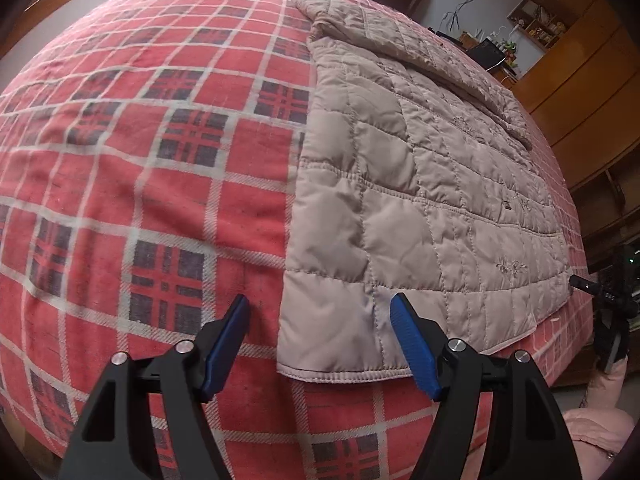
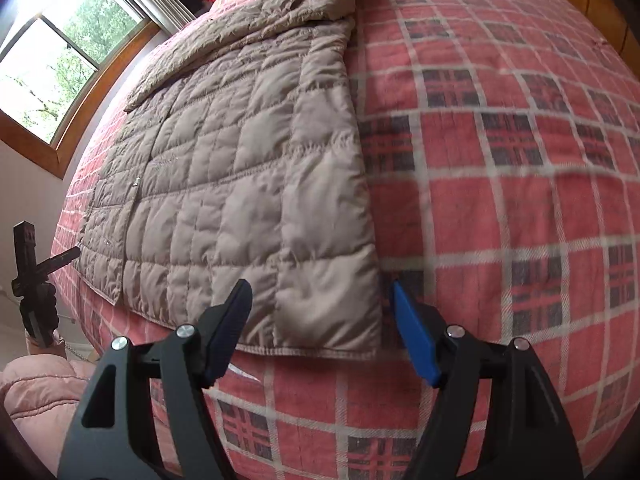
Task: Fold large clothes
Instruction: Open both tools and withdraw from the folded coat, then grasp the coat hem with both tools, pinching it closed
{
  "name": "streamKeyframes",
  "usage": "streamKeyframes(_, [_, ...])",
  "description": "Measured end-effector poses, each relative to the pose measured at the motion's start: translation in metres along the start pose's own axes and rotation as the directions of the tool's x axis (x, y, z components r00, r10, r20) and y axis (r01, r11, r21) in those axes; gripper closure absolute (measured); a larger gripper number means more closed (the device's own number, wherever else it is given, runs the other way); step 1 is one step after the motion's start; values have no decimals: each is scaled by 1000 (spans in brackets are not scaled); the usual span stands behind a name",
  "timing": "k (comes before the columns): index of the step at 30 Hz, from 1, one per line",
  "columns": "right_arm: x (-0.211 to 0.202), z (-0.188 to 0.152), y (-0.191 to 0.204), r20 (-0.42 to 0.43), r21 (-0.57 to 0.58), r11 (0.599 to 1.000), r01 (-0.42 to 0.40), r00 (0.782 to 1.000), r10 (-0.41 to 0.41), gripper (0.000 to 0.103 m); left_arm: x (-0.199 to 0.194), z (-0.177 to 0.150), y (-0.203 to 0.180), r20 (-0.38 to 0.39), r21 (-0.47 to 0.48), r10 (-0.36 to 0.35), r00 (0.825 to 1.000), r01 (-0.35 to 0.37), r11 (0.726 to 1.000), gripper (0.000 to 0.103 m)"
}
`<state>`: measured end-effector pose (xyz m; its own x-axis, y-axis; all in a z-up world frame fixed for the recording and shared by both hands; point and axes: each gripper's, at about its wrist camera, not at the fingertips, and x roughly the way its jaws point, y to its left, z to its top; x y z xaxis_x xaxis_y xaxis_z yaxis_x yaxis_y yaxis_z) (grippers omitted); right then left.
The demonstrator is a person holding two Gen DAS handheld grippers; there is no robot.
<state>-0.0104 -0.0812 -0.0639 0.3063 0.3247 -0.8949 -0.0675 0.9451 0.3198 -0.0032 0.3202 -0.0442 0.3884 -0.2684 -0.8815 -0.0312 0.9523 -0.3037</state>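
Grippers, two, both gape wide and grasp nothing. Left gripper (image 1: 320, 312) frames the bottom-left hem corner of one quilted beige coat (image 1: 420, 184); right gripper (image 2: 320, 300) frames its bottom-right corner. Coat lies flat on one red plaid bedspread (image 1: 140, 140).

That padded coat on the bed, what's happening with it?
A person is holding a two-finger gripper in each hand to fold the quilted coat, which lies flat on the red plaid blanket. The left gripper and right gripper are both open, each at a near hem corner, gripping nothing yet.
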Motion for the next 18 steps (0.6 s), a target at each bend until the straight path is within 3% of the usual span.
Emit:
streamKeyframes(7, [5, -7, -3, 7, 17, 1000, -25, 1000, 25, 34, 2, -2, -3, -14, 17, -23, 1000, 23, 1000, 30])
streamKeyframes(10, [6, -9, 1, 4, 2, 1000, -2, 1000, 2, 43, 3, -4, -5, -22, 25, -30, 999, 31, 999, 30])
streamKeyframes(12, [6, -9, 3, 3, -2, 1000, -7, 1000, 7, 54, 4, -5, -8, -26, 32, -31, 999, 31, 999, 38])
streamKeyframes(14, [5, -9, 1, 0, 5, 1000, -27, 1000, 27, 68, 3, -6, -11, -28, 36, -15, 1000, 16, 999, 53])
streamKeyframes(18, [6, -9, 0, 1, 15, 998, -53, 999, 53, 82, 1, -6, -10, -25, 17, -37, 999, 38, 999, 73])
